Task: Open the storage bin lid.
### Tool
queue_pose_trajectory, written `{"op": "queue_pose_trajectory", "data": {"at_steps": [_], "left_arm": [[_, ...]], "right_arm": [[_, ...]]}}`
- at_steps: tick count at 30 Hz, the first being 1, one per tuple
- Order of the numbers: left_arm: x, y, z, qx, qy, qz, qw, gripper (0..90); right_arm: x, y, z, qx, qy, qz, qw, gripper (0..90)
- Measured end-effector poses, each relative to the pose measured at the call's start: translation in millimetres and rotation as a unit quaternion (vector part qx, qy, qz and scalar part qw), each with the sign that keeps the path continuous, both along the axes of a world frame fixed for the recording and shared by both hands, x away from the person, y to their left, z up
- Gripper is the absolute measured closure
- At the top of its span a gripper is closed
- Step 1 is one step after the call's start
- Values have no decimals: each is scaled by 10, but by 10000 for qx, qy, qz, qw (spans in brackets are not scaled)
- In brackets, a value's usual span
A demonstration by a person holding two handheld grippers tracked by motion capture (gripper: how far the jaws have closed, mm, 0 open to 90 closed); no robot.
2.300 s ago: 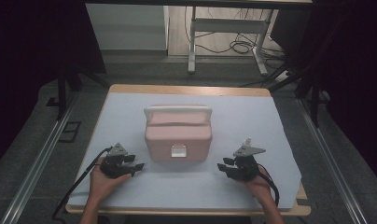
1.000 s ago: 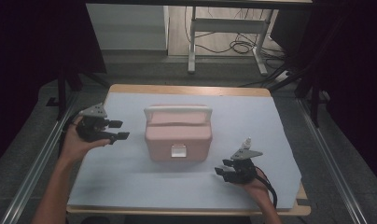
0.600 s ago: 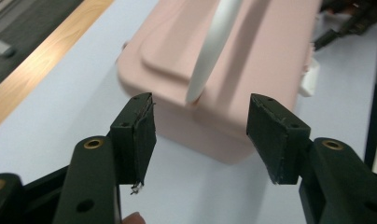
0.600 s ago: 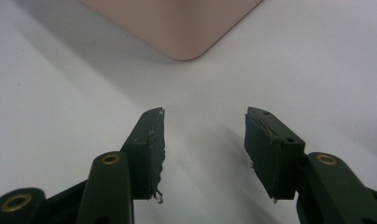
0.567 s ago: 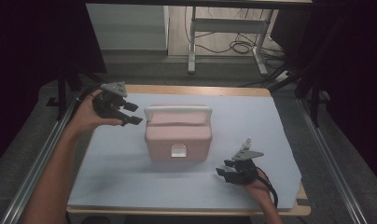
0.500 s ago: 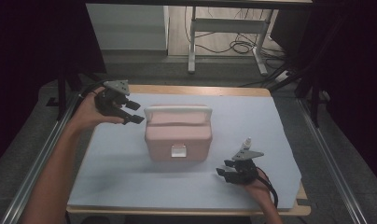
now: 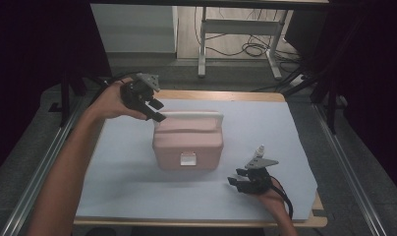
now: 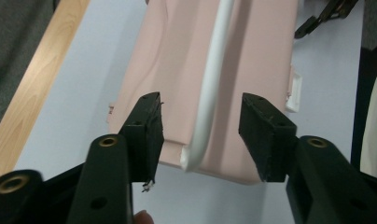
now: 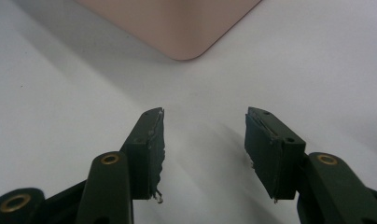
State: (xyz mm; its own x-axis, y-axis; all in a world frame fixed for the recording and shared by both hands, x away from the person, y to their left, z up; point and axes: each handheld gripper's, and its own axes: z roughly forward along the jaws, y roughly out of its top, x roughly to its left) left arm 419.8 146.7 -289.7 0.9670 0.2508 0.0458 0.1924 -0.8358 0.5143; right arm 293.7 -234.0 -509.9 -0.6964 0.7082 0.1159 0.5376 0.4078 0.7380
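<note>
**Left claw over handle end of pink box**

A pink lidded box (image 7: 187, 141) is sitting at the centre of the high view on the pale-blue surface (image 7: 113, 187), its white handle (image 7: 191, 116) lying along the far edge. The left claw (image 7: 154, 110) is hovering at the upper left of the box; its jaws have just been closing partway and are standing apart either side of the handle end (image 8: 196, 154), not pressing it. The right claw (image 7: 236, 178) is resting at lower right, jaws wide, nothing between them.

Closed pink box (image 7: 187, 141), white handle (image 7: 192, 116)
</note>
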Motion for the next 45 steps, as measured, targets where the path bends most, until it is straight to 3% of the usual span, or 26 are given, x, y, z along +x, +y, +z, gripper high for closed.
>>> {"op": "queue_pose_trajectory", "data": {"at_steps": [8,13,20,25,31,36,40,45], "left_arm": [[69,-208,-139,333,210,-272,9989,628],[74,-217,-149,321,195,-380,9986,784],[131,-160,-82,156,225,-510,9983,797],[200,-147,-33,76,252,-577,9980,799],[268,-115,4,-29,253,-592,9979,794],[287,-114,21,-34,277,-608,9978,794],[288,-113,22,-34,289,-615,9977,794],[288,-121,16,-13,308,-619,9976,796]], "right_arm": [[-4,-19,16,36,-34,-35,10000,475],[-5,-21,28,53,-68,-62,9999,475],[-14,4,80,99,-154,-100,9998,487],[-41,36,248,176,-390,-57,9991,548],[-105,109,580,515,-951,-98,9941,731],[-88,230,793,855,-1246,-68,9885,878],[-4,341,872,895,-1247,-104,9881,897],[83,462,845,955,-1204,-138,9880,898]]}}
